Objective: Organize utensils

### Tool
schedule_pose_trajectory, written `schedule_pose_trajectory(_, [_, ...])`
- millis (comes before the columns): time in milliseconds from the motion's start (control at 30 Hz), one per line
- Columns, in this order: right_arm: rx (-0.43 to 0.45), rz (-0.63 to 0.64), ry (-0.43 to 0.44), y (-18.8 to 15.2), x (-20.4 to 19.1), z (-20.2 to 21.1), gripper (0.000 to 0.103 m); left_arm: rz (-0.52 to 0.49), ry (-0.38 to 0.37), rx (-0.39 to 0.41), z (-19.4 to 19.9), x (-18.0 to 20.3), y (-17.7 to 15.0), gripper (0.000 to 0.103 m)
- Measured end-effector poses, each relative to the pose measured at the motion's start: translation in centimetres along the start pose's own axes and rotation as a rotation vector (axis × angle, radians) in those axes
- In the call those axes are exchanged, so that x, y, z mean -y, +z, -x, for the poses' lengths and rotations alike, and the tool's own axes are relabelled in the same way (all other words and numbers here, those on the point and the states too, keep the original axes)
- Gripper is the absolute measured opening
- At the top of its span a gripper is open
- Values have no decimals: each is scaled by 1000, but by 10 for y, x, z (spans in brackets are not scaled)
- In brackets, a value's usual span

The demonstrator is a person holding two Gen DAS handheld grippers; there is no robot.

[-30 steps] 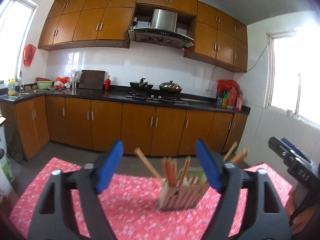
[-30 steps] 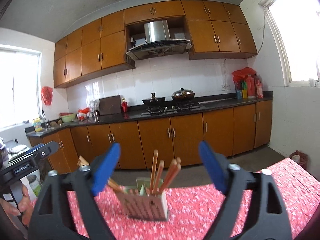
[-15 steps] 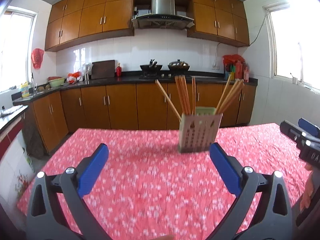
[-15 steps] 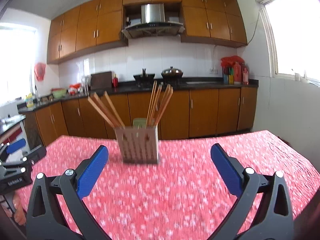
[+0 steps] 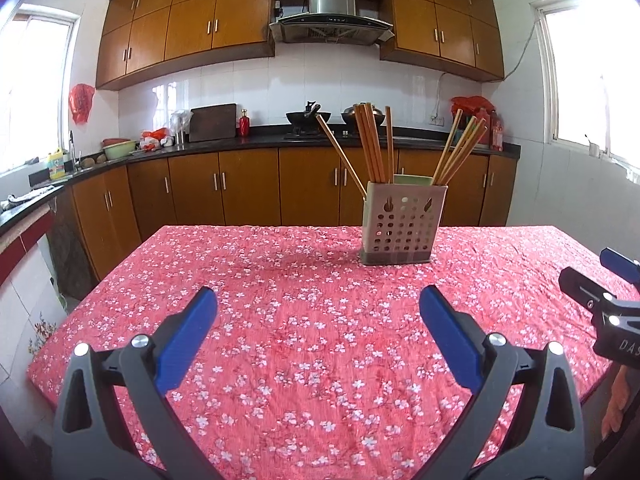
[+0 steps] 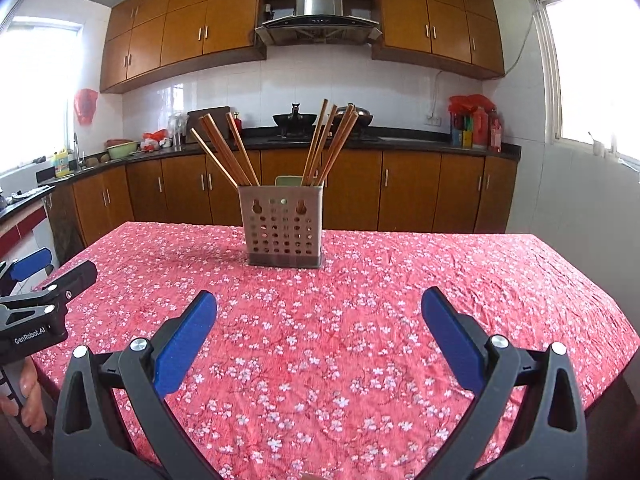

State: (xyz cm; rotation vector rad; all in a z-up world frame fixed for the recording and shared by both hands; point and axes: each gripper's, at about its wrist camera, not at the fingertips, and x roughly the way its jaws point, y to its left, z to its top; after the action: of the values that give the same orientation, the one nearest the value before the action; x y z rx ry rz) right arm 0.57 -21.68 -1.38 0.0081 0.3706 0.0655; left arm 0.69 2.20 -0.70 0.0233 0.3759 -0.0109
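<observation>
The left gripper [image 5: 316, 304] stood with its blue pads [image 5: 188, 334] spread as wide as they went, nothing between them and nothing touched; only the red flowered cloth [image 5: 304, 344] of the bench showed in the gap. The right gripper [image 6: 318, 304] was the same: pads [image 6: 450, 338] far apart, empty, hovering over the cloth near the bench's front edge.

The holder [image 5: 404, 224], a pale perforated box, stood upright on the cloth toward the far side of the bench, well apart from both grippers. In the left wrist view it lay ahead and to the right of the gap; in the right wrist view [image 6: 282, 226] it lay ahead and a little to the left. Wooden chopsticks [image 5: 372, 142] stood in it in leaning bunches, some tilted left and some right, their tips fanning out above the rim. A pale green piece [image 6: 289, 180] showed behind the rim; I could not tell what it was.

Each gripper appeared at the edge of the other's view, with a hand [image 6: 28, 400] on the left one's grip. Behind the bench ran wooden cabinets [image 5: 248, 192].
</observation>
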Motion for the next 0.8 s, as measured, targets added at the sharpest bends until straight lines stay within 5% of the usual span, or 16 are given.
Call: schedule_pose_trajectory(800, [-42, -35, -7, -6, 9, -5, 101, 8, -10, -31, -6, 4, -2, 99])
